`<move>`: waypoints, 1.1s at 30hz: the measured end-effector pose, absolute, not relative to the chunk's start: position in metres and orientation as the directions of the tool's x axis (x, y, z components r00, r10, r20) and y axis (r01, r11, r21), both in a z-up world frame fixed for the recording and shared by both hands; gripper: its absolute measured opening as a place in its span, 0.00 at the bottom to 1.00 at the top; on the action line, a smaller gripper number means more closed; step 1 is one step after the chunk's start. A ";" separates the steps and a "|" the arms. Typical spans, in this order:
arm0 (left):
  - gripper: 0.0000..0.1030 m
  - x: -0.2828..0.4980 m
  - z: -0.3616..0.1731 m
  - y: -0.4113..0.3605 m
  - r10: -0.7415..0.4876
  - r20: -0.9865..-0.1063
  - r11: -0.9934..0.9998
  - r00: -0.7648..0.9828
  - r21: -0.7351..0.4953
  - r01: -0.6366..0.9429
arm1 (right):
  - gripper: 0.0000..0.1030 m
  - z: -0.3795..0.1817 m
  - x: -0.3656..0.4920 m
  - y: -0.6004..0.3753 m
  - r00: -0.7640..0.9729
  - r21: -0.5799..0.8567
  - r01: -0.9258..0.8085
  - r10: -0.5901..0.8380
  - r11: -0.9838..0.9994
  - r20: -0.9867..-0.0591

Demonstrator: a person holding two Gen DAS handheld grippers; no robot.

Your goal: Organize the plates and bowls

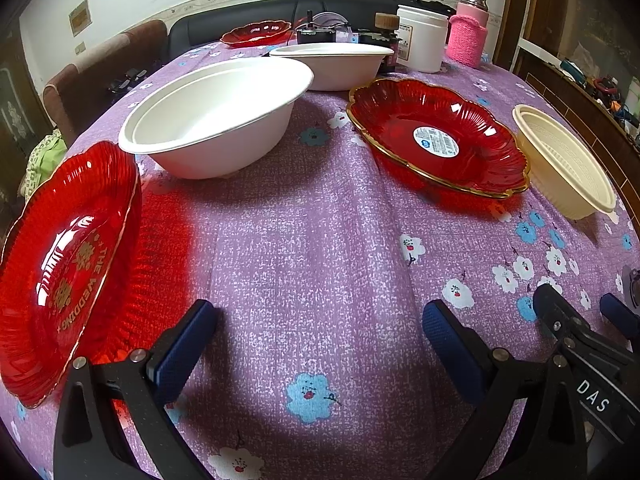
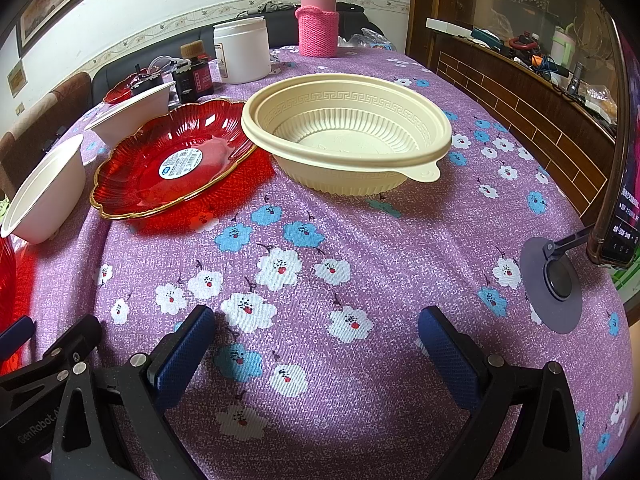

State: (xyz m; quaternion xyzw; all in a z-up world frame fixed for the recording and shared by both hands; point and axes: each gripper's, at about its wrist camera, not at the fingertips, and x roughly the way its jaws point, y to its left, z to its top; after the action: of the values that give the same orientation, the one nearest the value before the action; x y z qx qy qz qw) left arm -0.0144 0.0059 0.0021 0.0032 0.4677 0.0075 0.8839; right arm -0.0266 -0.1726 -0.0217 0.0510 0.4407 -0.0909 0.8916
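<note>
Now we see the cream bowl [image 2: 347,136] straight ahead of our right gripper [image 2: 316,344], and the red plate [image 2: 172,158] touches its left side. Both our grippers, also the left gripper [image 1: 320,336], stand wide open and empty above the tablecloth [image 2: 360,260].

The left gripper [image 1: 320,336] had matte black plastic arms ending in two fingers faced with dark blue, finely textured pads [image 1: 182,346], fixed with round silver screws. The right gripper [image 2: 316,340] was built the same: black frame, blue dimpled pads [image 2: 448,356], silver screw heads. In the left wrist view, white letters "DAS" showed on its black body; in the right wrist view, "GenRobot" was printed faintly on the left one
</note>
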 end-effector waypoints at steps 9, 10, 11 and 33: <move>1.00 -0.015 0.002 0.006 0.015 -0.826 1.000 0.563 0.011 -0.011 | 0.99 -0.022 -0.027 -0.173 0.595 0.011 0.207 -0.117 0.978 -0.795; 1.00 -0.015 0.002 0.006 0.015 -0.826 1.000 0.563 0.011 -0.011 | 0.99 -0.022 -0.027 -0.173 0.595 0.011 0.207 -0.117 0.978 -0.795; 1.00 -0.015 0.002 0.006 0.015 -0.826 1.000 0.563 0.011 -0.011 | 0.99 -0.022 -0.027 -0.173 0.595 0.011 0.207 -0.117 0.978 -0.795; 1.00 -0.024 0.002 0.005 0.012 -0.809 1.000 0.587 0.009 -0.007 | 0.99 -0.022 -0.026 -0.172 0.595 0.010 0.207 -0.117 0.978 -0.795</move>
State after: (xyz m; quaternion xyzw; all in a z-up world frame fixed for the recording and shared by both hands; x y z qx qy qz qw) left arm -0.0236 0.0045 0.0022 0.0025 0.4543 0.0053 0.8909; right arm -0.0264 -0.1721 -0.0218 0.0507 0.4408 -0.0909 0.8915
